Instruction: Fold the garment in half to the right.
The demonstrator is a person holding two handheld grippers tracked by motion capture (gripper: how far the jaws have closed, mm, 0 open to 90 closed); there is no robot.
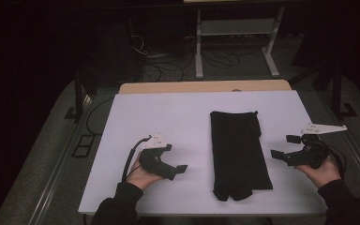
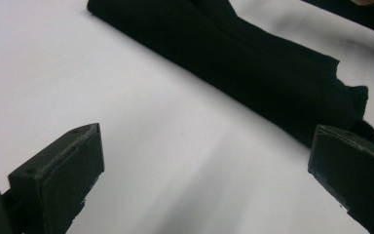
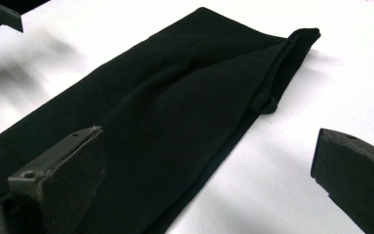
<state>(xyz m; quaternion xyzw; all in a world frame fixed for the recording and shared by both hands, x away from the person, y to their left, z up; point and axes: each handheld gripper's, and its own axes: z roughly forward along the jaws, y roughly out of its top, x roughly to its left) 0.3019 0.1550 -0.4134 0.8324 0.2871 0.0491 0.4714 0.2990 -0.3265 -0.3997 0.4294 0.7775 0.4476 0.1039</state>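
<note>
A long black cloth [image 1: 239, 152], folded into a narrow strip, lies flat on the white table [image 1: 168, 117], running from the middle toward the front edge. My left gripper [image 1: 177, 159] rests on the table to the cloth's left, jaws pointing at it, open and empty. My right gripper [image 1: 283, 146] hovers just right of the cloth, also open and empty. In the left gripper view the cloth [image 2: 253, 63] lies beyond the wide-apart jaws of the left gripper [image 2: 204, 165]. In the right gripper view the cloth [image 3: 175, 97] spreads under and ahead of the right gripper [image 3: 207, 170].
A strip of bare wood [image 1: 201, 86] shows at the table's far edge. Behind it stand a white-framed rack [image 1: 236, 37] and loose cables [image 1: 164, 65] on the floor. Dark stand legs [image 1: 78, 101] flank the table's left and right sides.
</note>
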